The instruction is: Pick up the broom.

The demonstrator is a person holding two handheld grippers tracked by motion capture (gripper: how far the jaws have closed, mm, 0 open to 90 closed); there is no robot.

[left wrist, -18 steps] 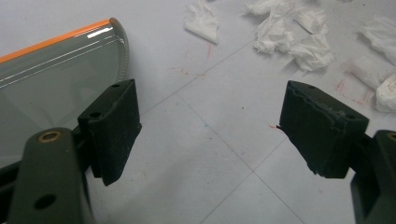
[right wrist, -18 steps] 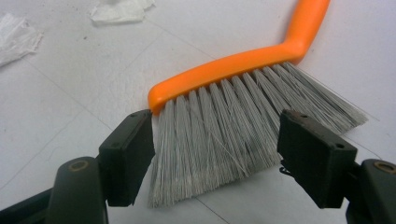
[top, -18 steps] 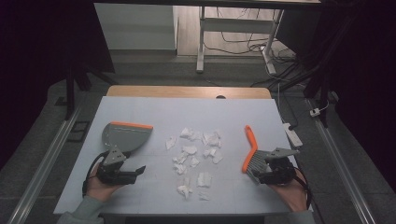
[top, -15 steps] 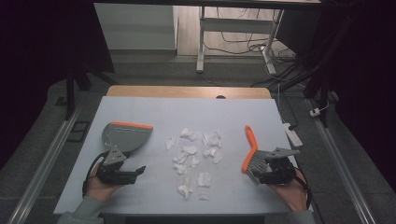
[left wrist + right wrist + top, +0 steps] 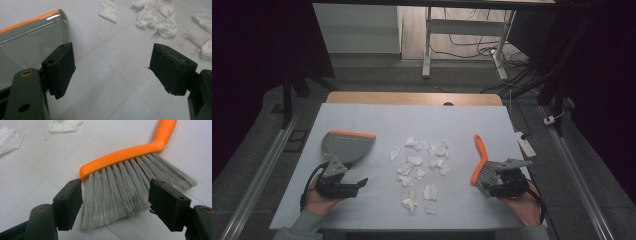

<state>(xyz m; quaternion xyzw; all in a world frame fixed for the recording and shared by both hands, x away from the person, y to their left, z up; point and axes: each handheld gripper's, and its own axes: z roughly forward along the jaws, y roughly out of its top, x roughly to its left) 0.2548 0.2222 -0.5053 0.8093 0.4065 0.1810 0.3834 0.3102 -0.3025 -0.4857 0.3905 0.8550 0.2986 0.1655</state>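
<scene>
A grey dustpan (image 5: 346, 146) with an orange front edge lies at the table's left; its edge (image 5: 27, 21) shows in the left gripper view. My left gripper (image 5: 358, 184) rests just in front of it, open, with bare table between its pads (image 5: 61, 67). At the right lies an orange hand brush (image 5: 480, 158) with grey bristles (image 5: 125, 192). My right gripper (image 5: 487, 186) is open at the bristle end, and the bristle tips lie between its jaws without being pressed. Several crumpled white paper scraps (image 5: 419, 162) are scattered across the table's middle.
The white table (image 5: 377, 120) has a wooden strip along its far edge. Behind it stand desk legs and loose cables on the floor. A white power strip (image 5: 526, 145) lies off the right edge. Metal rails run along both sides of the table.
</scene>
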